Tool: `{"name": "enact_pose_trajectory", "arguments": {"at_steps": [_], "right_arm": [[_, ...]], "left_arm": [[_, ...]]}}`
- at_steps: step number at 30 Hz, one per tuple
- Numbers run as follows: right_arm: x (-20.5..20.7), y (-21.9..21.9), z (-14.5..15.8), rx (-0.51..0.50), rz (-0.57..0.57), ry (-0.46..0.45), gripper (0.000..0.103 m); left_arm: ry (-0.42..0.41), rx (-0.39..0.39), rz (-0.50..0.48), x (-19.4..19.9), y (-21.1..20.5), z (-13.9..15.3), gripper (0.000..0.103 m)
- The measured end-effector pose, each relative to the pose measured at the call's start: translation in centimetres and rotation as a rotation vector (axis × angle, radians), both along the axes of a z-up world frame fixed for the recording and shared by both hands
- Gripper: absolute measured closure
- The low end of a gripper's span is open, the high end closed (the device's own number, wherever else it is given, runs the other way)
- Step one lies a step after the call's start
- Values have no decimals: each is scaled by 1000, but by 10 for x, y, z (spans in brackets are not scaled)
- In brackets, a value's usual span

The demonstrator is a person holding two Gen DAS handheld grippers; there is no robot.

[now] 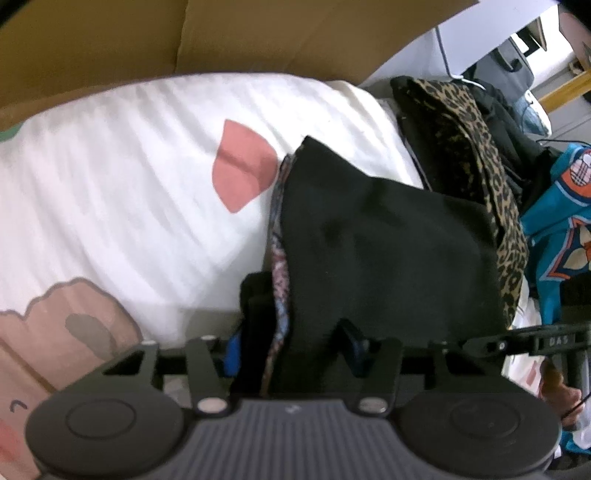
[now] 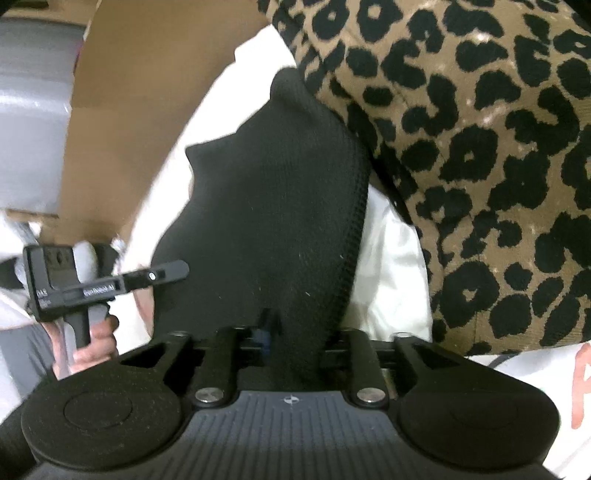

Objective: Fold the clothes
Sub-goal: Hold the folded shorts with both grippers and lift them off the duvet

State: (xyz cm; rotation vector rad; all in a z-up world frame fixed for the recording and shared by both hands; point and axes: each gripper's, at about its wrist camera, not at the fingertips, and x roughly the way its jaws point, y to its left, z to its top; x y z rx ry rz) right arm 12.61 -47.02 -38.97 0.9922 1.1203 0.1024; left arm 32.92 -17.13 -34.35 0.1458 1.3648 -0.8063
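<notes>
A black garment (image 1: 376, 243) with a patterned blue-pink lining at its left edge hangs over a white bedsheet (image 1: 122, 173). My left gripper (image 1: 291, 332) is shut on its near edge; the cloth hides the fingertips. In the right wrist view the same black garment (image 2: 273, 206) fills the middle, and my right gripper (image 2: 295, 332) is shut on its near edge. The left gripper's body (image 2: 74, 284), held in a hand, shows at the left of the right wrist view. The right gripper's body (image 1: 535, 339) shows at the right of the left wrist view.
A leopard-print garment (image 2: 480, 147) lies right beside the black one and also shows in the left wrist view (image 1: 480, 147). A teal jersey (image 1: 561, 229) lies at the far right. A brown cardboard wall (image 1: 221, 33) stands behind the bed. The sheet bears pink prints (image 1: 240, 166).
</notes>
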Motion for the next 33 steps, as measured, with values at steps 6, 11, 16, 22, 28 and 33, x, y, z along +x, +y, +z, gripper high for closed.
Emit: {"name": "enact_pose_trajectory", "arguments": {"at_steps": [6,11,16,22,28,33], "right_arm": [[6,-4,-6,-21,-27,2,69],[15,-2,-17,-21,-25,14,67],[24,3,-20,-22,-2,17,81],[28,11,-8,-59,24,14,94],[26,14,8,-89,13,30,95],[30,23,23,-143,47,18,95]], "left_arm": [[27,-7,5,6,-2,-8,37],[63,-40,7,10,-6,-21,25],[65,-16,-19,9,-20,-21,39],[67,5,-24,7,-25,-8,64],[32,18,-24,-2,-31,10,69],[9,19,-11,-8,-30,24,70]]}}
